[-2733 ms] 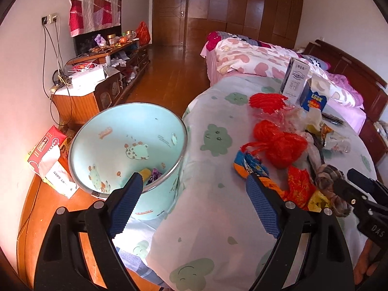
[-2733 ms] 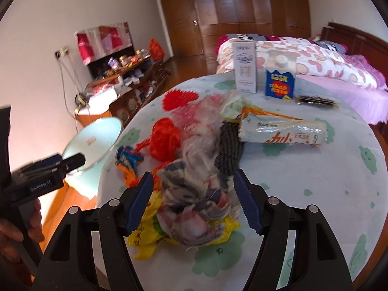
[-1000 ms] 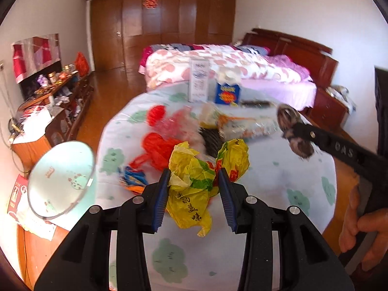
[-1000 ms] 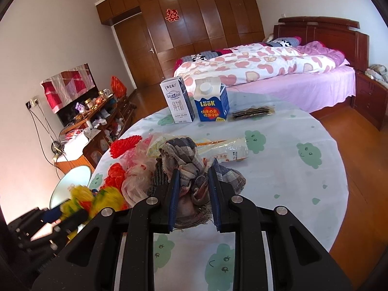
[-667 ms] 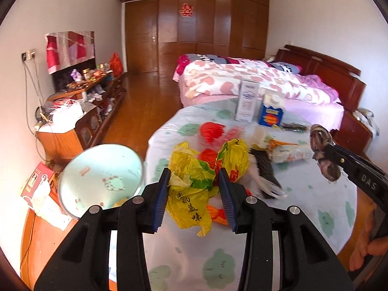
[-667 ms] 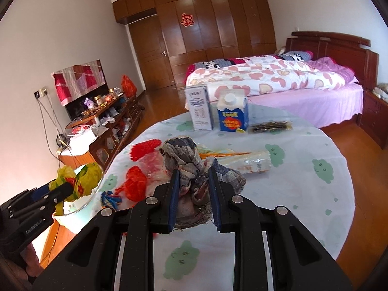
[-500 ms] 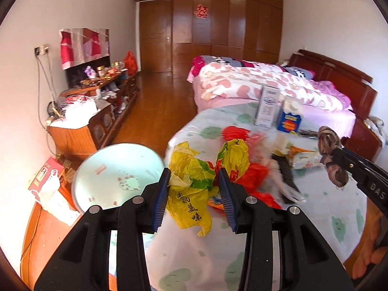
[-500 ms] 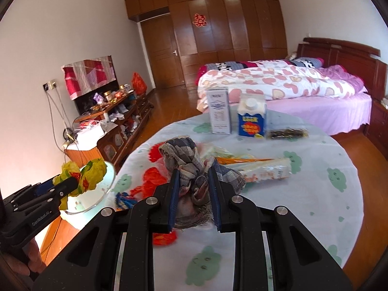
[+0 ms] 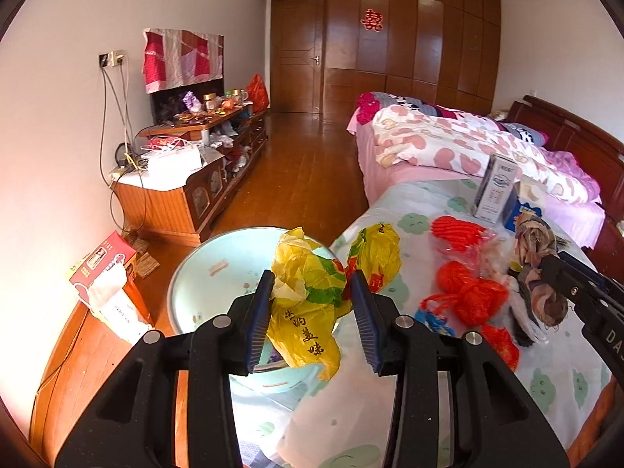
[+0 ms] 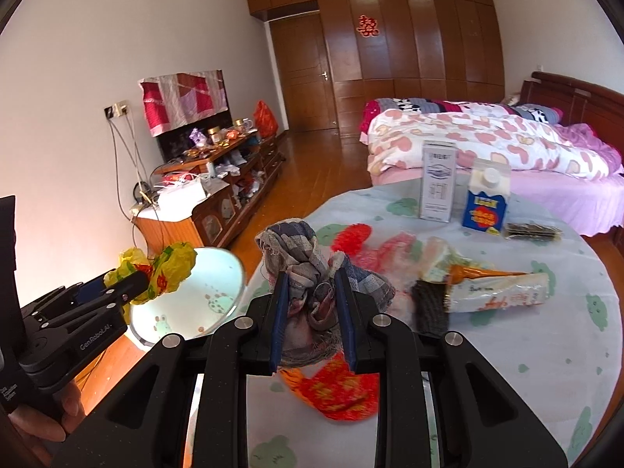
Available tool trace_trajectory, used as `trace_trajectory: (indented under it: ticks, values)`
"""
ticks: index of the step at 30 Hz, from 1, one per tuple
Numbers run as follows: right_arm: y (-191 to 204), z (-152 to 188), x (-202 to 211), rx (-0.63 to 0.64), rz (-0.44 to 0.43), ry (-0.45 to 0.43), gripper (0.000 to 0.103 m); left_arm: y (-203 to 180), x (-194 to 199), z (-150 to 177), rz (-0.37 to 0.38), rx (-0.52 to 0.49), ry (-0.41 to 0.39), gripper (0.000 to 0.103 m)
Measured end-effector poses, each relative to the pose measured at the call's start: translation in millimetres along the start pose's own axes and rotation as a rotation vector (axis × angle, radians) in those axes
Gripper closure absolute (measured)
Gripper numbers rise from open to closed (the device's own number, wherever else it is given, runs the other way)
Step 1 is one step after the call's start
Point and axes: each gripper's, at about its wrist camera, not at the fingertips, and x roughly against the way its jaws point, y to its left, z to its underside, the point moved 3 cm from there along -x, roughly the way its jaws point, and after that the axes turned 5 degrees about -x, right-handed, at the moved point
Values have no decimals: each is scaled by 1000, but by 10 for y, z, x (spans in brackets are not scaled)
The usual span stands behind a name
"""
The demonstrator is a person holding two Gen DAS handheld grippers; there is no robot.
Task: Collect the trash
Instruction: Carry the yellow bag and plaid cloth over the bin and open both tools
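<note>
The left gripper [image 9: 312, 306] pinches a yellow plastic bag [image 9: 308, 304] over the near bin [image 9: 202, 273]; the right gripper [image 10: 312, 308] clamps a checked rag [image 10: 308, 273] above the table. Both are probably light, soft and crushable, best gripped mid-bunch.

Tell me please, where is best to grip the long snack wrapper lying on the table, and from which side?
Probably grip the long snack wrapper across its narrow middle, coming from above. It lies flat and lengthwise on the table, with its left end beside other trash, so the right half is freer.
</note>
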Motion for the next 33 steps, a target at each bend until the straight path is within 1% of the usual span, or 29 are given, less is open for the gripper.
trace_trajectory:
  ticks: [7, 15, 20, 23, 33]
  values:
    - [324, -10, -180, 41, -37, 16, 78, 251, -86, -23, -39, 32, 9, 63]
    - [639, -13, -373, 82, -70, 31, 78, 738, -241, -40, -93, 134, 32, 63]
    - [806, 35, -570, 90, -87, 55, 78, 970, -342, -8, -136, 179, 48, 63]
    - [902, 73, -706, 95, -89, 73, 78, 1043, -433, 48, -155, 195, 71, 63]
    - [1147, 239, -1145, 127, -96, 139, 78, 1151, -714, 219, -176, 203, 138, 63]
